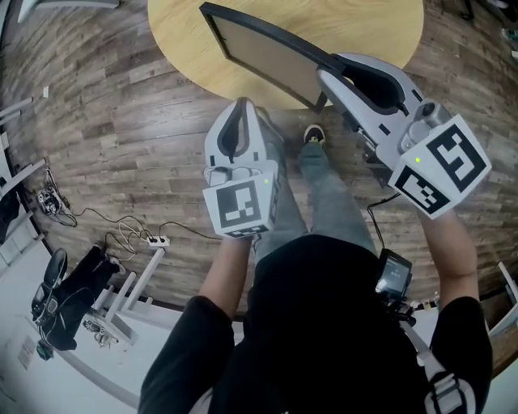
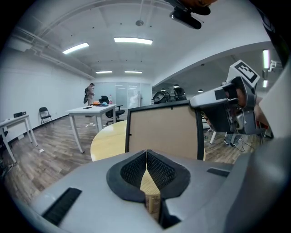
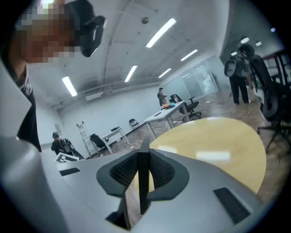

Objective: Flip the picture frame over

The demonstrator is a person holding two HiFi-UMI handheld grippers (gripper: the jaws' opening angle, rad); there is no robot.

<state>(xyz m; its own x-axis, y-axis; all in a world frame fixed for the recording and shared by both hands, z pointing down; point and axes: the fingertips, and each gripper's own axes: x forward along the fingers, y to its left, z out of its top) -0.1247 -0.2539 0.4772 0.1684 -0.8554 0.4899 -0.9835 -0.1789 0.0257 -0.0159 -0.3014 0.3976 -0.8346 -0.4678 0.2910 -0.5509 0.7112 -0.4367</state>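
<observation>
The right tool (image 1: 329,71) is clenched on one side edge of the picture frame (image 1: 271,58) and holds it tilted up over the round wooden counter (image 1: 368,24). From the head view only the brown backing and the black border show. The frame's other face is turned away, and the corner nearest the tool is covered by the tool's grey body. In the right gripper view the frame is seen edge-on as a thin dark strip pinched between the black pads, with the rest of it cut off below. In the left gripper view the frame stands nearly upright, and the left tool's own body hides its lower edge. No view shows whether that edge touches the counter.

The left tool (image 1: 240,107) hangs near the counter's rim over the wood floor (image 1: 113,121). Its tips are pressed together with nothing between them.
</observation>
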